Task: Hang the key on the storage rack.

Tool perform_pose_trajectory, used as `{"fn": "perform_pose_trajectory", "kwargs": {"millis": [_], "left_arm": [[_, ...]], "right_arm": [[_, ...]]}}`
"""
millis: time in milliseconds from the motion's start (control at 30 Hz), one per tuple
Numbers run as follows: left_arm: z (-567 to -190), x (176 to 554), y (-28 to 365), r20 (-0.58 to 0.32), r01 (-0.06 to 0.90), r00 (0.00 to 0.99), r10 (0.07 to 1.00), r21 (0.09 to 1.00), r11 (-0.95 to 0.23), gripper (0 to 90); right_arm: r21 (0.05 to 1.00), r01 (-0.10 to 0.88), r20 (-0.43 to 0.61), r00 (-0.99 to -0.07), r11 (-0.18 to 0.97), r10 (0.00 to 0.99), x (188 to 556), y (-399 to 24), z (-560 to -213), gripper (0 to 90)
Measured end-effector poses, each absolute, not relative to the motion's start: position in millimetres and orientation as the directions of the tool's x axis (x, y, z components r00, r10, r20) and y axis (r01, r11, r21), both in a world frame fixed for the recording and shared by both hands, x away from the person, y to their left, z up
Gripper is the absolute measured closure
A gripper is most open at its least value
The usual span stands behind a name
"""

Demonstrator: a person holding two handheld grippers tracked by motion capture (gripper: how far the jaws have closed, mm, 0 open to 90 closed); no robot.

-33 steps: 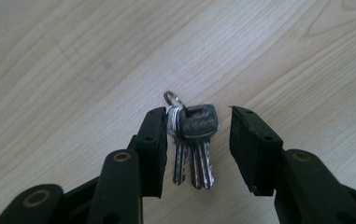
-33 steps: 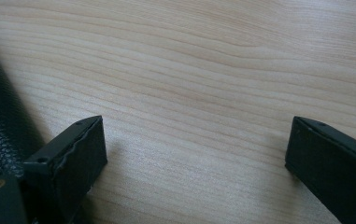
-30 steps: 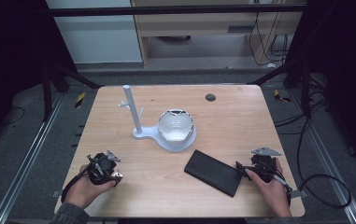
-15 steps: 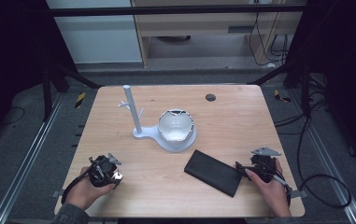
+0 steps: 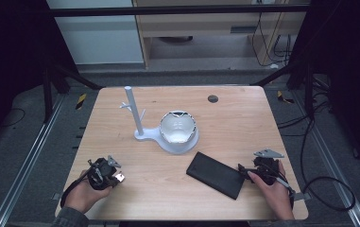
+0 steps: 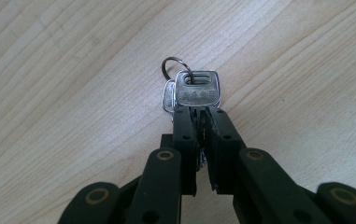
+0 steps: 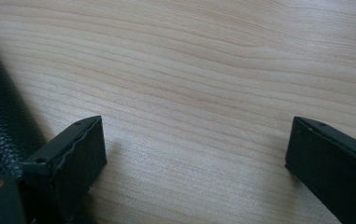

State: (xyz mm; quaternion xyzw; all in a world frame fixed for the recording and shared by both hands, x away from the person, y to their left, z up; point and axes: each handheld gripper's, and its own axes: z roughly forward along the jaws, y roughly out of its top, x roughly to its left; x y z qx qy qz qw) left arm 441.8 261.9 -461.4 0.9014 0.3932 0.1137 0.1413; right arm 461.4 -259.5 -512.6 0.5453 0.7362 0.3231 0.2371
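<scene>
L gripper (image 6: pixel 199 112) view: jaws just closed in, now pinching keys (image 6: pixel 195 88) on a ring, over bare table (image 6: pixel 73 70). High view: L gripper (image 5: pixel 116 177) at near-left edge, keys too small to make out. R gripper (image 7: pixel 196 154) jaws spread wide, nothing between; black case (image 5: pixel 216 174) just beside it.

This is looking like a lab. A wooden table (image 5: pixel 244 118) is standing inside a dark metal frame (image 5: pixel 177 9), with cables (image 5: pixel 310 142) trailing over grey carpet (image 5: pixel 21 142).
</scene>
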Motion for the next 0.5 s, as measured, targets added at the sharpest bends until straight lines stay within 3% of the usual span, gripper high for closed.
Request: {"fn": "perform_pose_trajectory", "kwargs": {"millis": [400, 500], "left_arm": [[-460.8, 446.5, 269.1, 0.092, 0.686, 0.651, 0.754, 0.353, -0.636, 83.2], [-460.6, 446.3, 270.2, 0.103, 0.684, 0.645, 0.757, 0.363, -0.633, 75.7]], "right_arm": [[0.735, 0.648, 0.001, -0.294, 0.198, 0.956, 461.4, -259.2, -512.7, 5.4], [0.735, 0.648, 0.002, -0.294, 0.197, 0.956, 461.3, -259.1, -512.6, 5.4]]}}
